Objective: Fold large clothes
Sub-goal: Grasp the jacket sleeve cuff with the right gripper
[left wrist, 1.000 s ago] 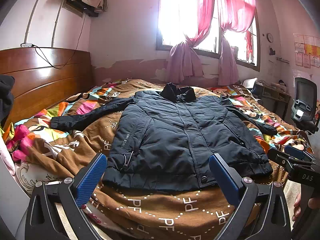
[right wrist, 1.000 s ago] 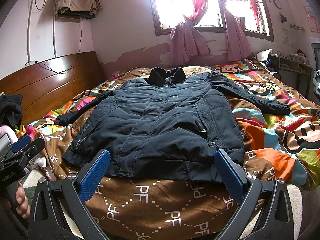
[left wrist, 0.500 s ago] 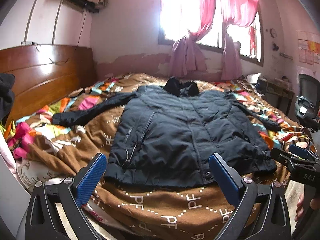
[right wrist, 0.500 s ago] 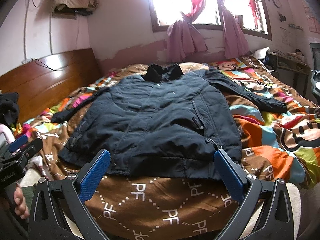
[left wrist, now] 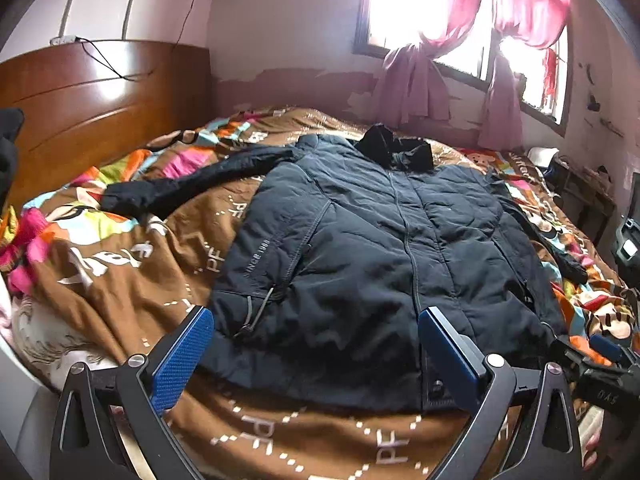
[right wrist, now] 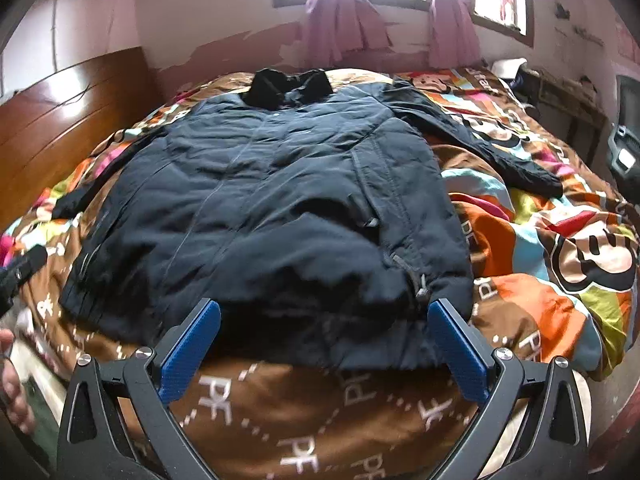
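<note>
A dark navy padded jacket (left wrist: 376, 256) lies flat and face up on the bed, collar toward the window, both sleeves spread out sideways. It also shows in the right wrist view (right wrist: 272, 208). My left gripper (left wrist: 316, 340) is open and empty, just above the jacket's hem near its left half. My right gripper (right wrist: 324, 336) is open and empty, over the hem near its right half. Its body shows at the left wrist view's right edge (left wrist: 600, 380).
The bed carries a brown and multicoloured cartoon quilt (left wrist: 132, 276). A wooden headboard (left wrist: 92, 100) stands at the left. A window with pink curtains (left wrist: 420, 80) is behind the bed. A desk (right wrist: 560, 92) and a chair (right wrist: 624, 152) stand at the right.
Both grippers have moved forward and lower toward the jacket's hem, which now looks larger and closer. Both stay open. The jacket has not moved.
</note>
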